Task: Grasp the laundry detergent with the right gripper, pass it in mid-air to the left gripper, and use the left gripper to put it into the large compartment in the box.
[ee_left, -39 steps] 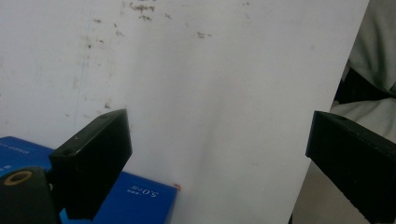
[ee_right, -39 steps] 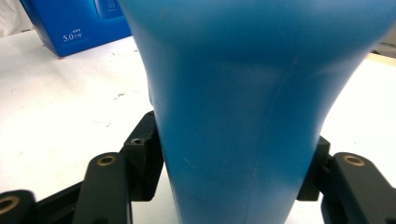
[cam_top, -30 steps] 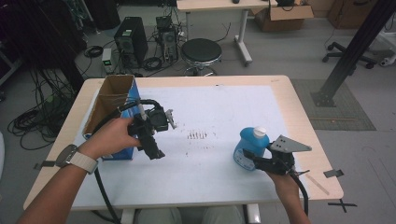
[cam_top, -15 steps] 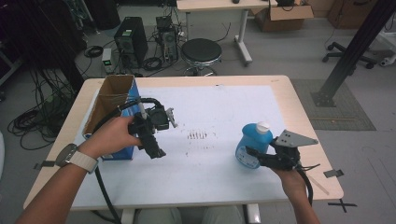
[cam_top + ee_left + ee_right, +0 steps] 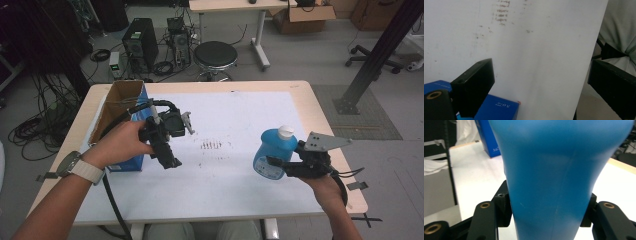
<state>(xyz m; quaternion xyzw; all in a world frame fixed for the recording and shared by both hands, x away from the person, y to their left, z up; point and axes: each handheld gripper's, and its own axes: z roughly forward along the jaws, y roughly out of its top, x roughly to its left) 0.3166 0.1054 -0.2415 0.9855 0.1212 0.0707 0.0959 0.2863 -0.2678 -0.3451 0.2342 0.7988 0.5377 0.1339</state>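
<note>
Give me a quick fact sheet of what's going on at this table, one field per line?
Setting: white-covered table in a workshop
Right tongs: shut on the blue bottle, jaws pressing both its sides
Blue bottle: white cap, held near the table's right side, tilted slightly
Left tongs: open, holding nothing, jaws wide apart above the white surface
Open box: blue sides, brown inside, at the table's left edge, next to the left tongs
Marks: small dark smudges mid-table, between the two hands
</note>
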